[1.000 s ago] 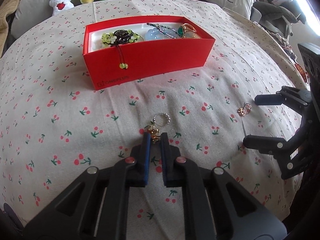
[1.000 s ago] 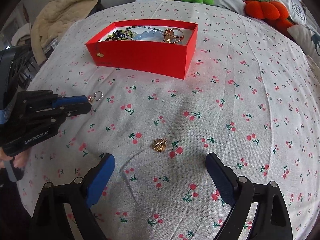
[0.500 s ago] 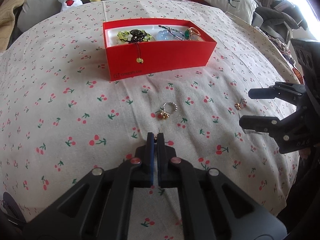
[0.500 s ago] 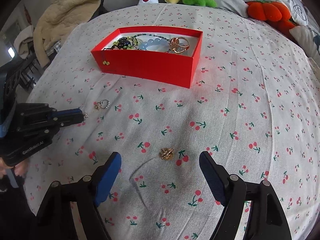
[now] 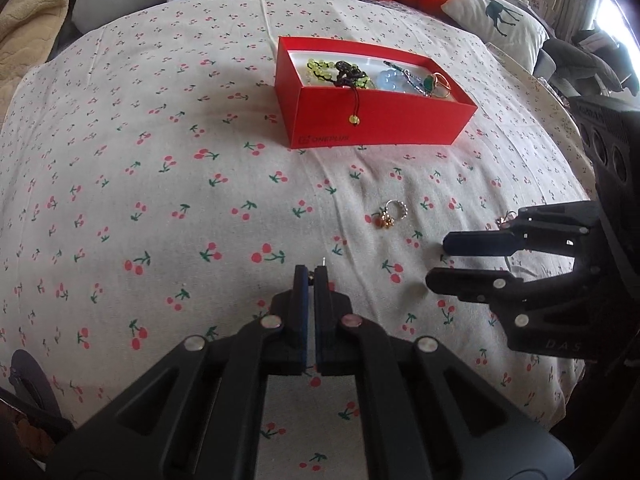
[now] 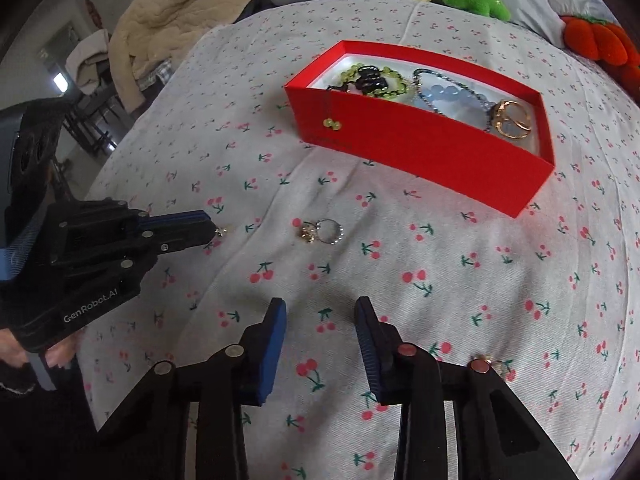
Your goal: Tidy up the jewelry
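Two pieces are still outside the red box [image 5: 380,120], well ahead. Left hand-held gripper [image 5: 311,270] clenched on a tiny gold stud [image 6: 220,232], now drawn back from the charm ring [image 5: 390,214]. Right hand-held gripper [image 6: 320,304] has just been closing, empty; gold earring [image 6: 498,365] now lies outside its right finger. Re-aim needed.

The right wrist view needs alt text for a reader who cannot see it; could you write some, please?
Open right gripper hangs over a cherry-print cloth, nothing between its jaws, which have just been closing. Ahead lie a beaded ring and a red box of jewelry. At left, the shut left gripper pinches a small earring.
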The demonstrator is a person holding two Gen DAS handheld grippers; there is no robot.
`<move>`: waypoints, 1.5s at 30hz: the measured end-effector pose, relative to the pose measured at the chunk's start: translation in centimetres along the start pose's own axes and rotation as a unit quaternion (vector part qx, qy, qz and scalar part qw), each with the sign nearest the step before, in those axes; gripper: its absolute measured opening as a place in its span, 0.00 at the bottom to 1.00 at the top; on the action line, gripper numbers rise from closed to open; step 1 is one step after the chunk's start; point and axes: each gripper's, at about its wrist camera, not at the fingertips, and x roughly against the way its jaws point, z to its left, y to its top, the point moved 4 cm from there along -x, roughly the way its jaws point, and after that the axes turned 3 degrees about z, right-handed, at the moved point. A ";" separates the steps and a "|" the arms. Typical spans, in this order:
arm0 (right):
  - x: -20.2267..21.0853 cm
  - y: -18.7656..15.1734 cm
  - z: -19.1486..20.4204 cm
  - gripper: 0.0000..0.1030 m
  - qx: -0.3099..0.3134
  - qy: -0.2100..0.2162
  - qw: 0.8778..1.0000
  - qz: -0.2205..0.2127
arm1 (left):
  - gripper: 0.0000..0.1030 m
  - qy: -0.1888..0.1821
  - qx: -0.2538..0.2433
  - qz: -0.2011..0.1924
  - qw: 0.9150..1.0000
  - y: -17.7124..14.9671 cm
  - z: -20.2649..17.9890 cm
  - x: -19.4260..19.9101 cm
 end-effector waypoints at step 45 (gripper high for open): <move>6.2 3.6 -0.2 0.08 -0.028 -0.009 0.995 -0.093 | 0.01 -0.049 0.014 -0.046 0.998 1.9 0.2 4.1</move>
